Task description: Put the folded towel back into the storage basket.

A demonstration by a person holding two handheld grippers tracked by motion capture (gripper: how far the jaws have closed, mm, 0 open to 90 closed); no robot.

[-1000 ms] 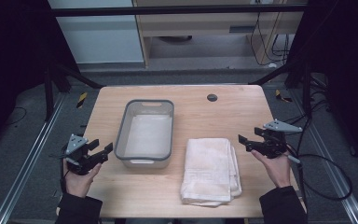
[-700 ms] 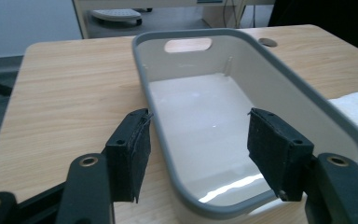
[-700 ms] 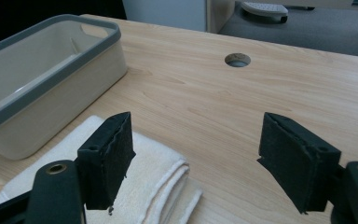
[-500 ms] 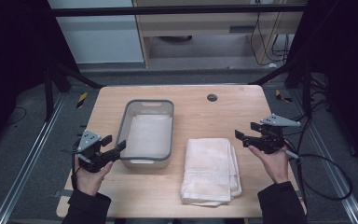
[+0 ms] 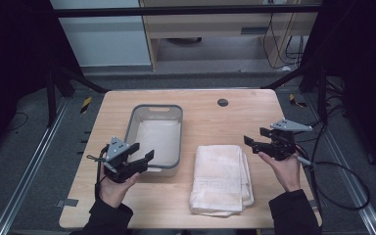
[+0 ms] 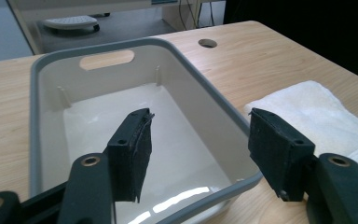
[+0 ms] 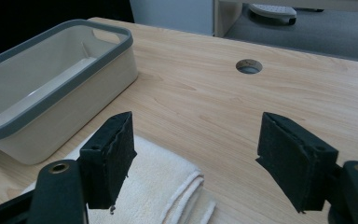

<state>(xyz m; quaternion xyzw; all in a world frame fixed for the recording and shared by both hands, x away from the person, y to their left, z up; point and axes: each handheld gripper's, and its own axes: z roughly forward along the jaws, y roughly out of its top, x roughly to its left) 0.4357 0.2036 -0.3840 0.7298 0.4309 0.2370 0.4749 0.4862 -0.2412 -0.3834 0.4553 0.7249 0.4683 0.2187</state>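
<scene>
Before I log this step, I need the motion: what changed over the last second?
The left gripper moved right, from the table's left edge to the tub's near corner, jaws open and empty. The right gripper edged toward the towel, also empty. Tub and towel stayed put.

Lab: dark-curtained wooden table point(image 5: 210, 120), cables point(image 5: 340, 188)

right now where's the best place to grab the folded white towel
Probably the folded white terry towel is best taken at its right edge, from above with the right gripper: the stacked layers show there, so open jaws could pinch them together, and that gripper hovers nearest.
</scene>
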